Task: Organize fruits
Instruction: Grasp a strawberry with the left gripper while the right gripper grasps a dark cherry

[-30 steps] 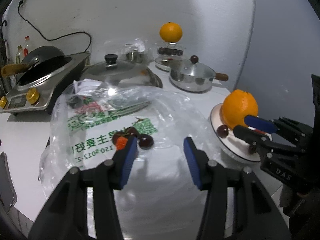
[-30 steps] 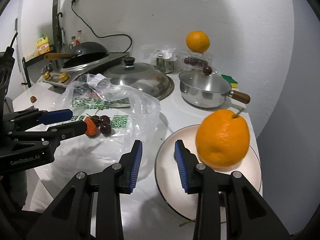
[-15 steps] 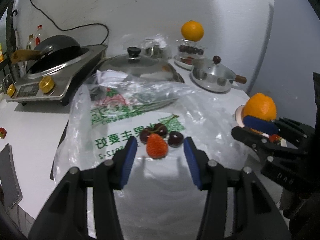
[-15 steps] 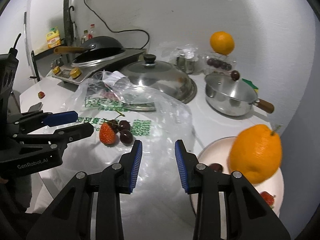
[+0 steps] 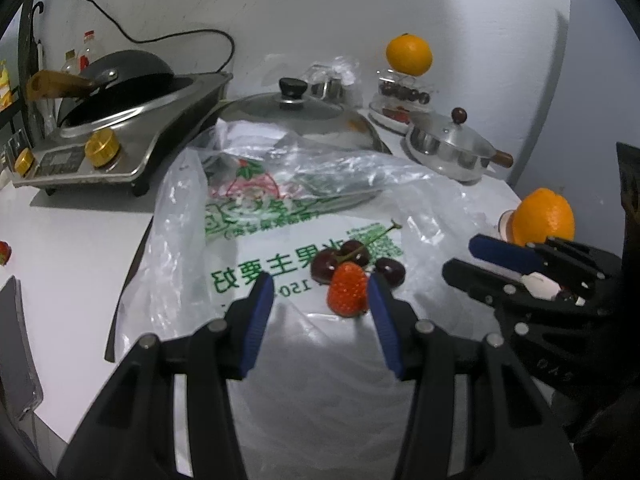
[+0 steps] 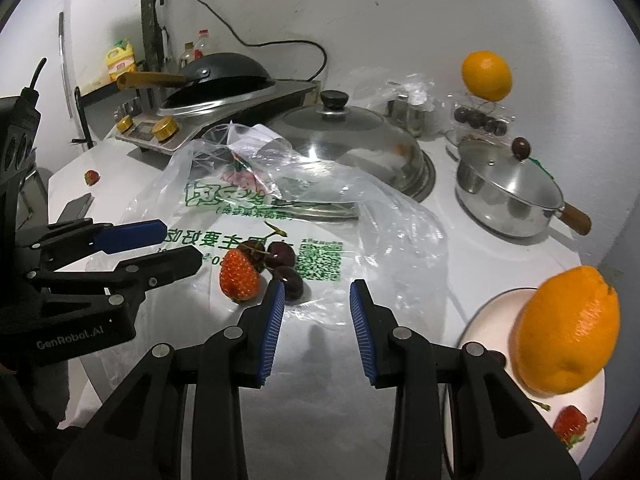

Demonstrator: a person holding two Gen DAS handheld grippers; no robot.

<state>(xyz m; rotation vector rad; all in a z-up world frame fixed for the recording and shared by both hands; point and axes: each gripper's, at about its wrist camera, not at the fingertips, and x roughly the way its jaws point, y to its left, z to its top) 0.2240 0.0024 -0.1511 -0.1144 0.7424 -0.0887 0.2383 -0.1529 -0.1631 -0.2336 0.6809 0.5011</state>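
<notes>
Working across the white bench (image 6: 480, 256), we sort the loose fruit onto the plate (image 6: 486, 312) at its right edge, where a big orange (image 6: 568, 330) and one strawberry (image 6: 570, 426) already lie; a second orange (image 6: 487, 75) sits on clear boxes by the back wall, and we leave it alone

Next in size comes the plastic bag (image 5: 280, 216), spread flat with green print, and it is the awkward part: the film is loose and wrinkled, so anything that drags on it will probably pull the fruit along. We judge it best to come down from above, not sweep in level

On the bag lie the strawberry (image 5: 347, 289) and, touching it behind, the cherries (image 5: 352, 258) joined by thin stems. The left tongs (image 5: 320, 288) stand moderately wide and empty, with the strawberry just inside the right-hand pad; we want it centred before we close, so we shift a little to that side. We close softly, since the berry looks likely to bruise, and only on the berry, keeping the pads off the cherry stems

The right tongs (image 6: 317, 286) are narrow but not closed, gripping nothing, their tips near the closest cherry. We hold them clear so the two tools do not meet over so small a target, or we press the bag down beside the fruit while the left lifts
</notes>
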